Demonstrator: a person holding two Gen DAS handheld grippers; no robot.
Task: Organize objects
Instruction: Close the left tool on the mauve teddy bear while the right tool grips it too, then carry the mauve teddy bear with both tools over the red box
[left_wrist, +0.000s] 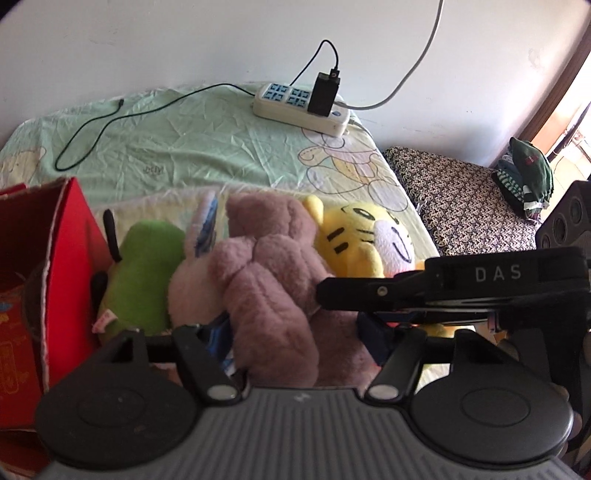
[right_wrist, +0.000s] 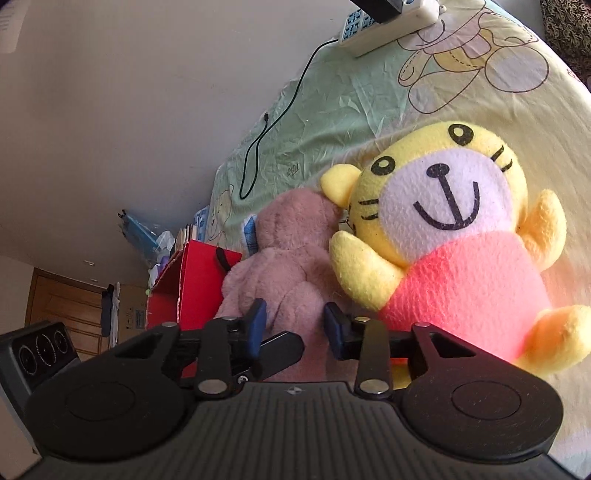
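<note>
A pink plush bear (left_wrist: 269, 266) lies on the bed among other toys: a yellow tiger in a pink shirt (right_wrist: 443, 236), a green plush (left_wrist: 140, 266) and a pale rabbit plush (left_wrist: 188, 280). My left gripper (left_wrist: 293, 332) is open, its blue pads on either side of the bear's lower body. My right gripper (right_wrist: 295, 325) comes in from the right and is shut on one of the bear's limbs; it also shows in the left wrist view as the right gripper (left_wrist: 325, 291). An open red cardboard box (left_wrist: 66, 258) stands just left of the toys.
A white power strip (left_wrist: 299, 107) with a black charger and a trailing cable (left_wrist: 110, 122) lies at the far side of the green sheet (left_wrist: 184, 147). To the right are a patterned cushion (left_wrist: 461, 199) with folded clothes (left_wrist: 524, 177). A white wall backs the bed.
</note>
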